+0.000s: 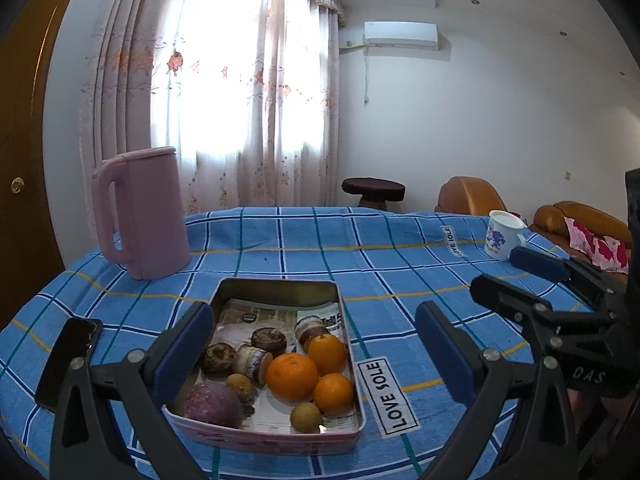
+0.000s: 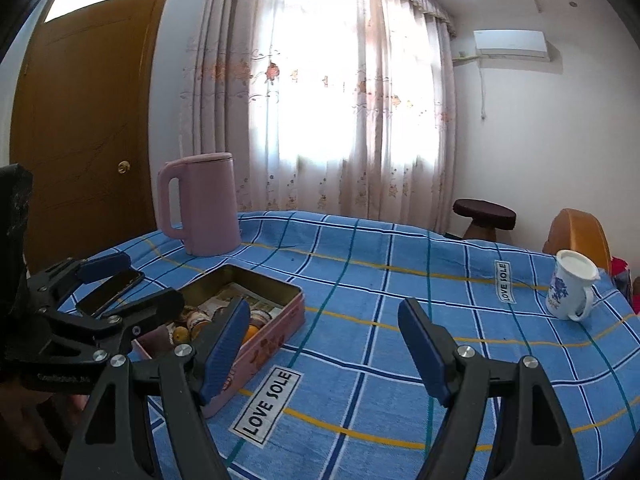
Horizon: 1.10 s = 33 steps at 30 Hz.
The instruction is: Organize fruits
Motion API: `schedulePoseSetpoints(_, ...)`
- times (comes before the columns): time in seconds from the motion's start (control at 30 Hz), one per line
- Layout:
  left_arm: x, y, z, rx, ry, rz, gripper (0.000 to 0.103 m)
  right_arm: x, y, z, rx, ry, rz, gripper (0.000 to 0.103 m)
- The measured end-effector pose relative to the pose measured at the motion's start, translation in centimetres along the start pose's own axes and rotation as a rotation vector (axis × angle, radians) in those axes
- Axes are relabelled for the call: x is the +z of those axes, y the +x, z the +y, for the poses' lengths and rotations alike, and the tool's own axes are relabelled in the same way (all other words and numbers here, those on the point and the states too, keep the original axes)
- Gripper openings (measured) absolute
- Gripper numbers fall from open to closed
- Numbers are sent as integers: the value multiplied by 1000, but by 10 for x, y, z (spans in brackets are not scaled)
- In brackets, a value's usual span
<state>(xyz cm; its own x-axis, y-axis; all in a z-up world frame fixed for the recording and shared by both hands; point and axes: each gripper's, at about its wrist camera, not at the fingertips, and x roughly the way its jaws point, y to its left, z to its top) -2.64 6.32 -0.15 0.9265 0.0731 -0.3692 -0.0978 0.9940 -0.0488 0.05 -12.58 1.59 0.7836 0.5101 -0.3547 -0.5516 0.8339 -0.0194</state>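
A pink tin box [image 1: 224, 292] lined with newspaper sits on the blue checked tablecloth. It holds three oranges [image 1: 292, 376], a purple round fruit [image 1: 214, 404], small brown-yellow fruits [image 1: 306, 417] and several dark round items [image 1: 269, 340]. My left gripper [image 1: 316, 352] is open, its fingers above the near end of the box, empty. My right gripper [image 2: 324, 344] is open and empty above bare cloth, right of the box [image 2: 280, 320]. The right gripper also shows in the left wrist view [image 1: 516, 276].
A pink kettle [image 1: 140, 212] stands at the back left. A black phone [image 1: 68, 360] lies left of the box. A white mug [image 2: 570, 290] with a blue pattern stands at the right edge. Stool and sofa stand beyond the table.
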Motion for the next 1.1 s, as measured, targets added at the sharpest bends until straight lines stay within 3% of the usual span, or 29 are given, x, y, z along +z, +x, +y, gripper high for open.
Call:
schedulePoseSetpoints(0.27,1,-4,-4,-20,5,-14,103,2,-7,1,-18,-10,-18,78)
schedulePoseSetpoints(0.83,4,-1,-10,11,-14,4,103,-3,-13,-13,-49,-1,-21,79)
schedulePoseSetpoints(1.1,3,-2,-12,-15,-9,-1,103,-6,-10,-14,-54,-3,-7,79)
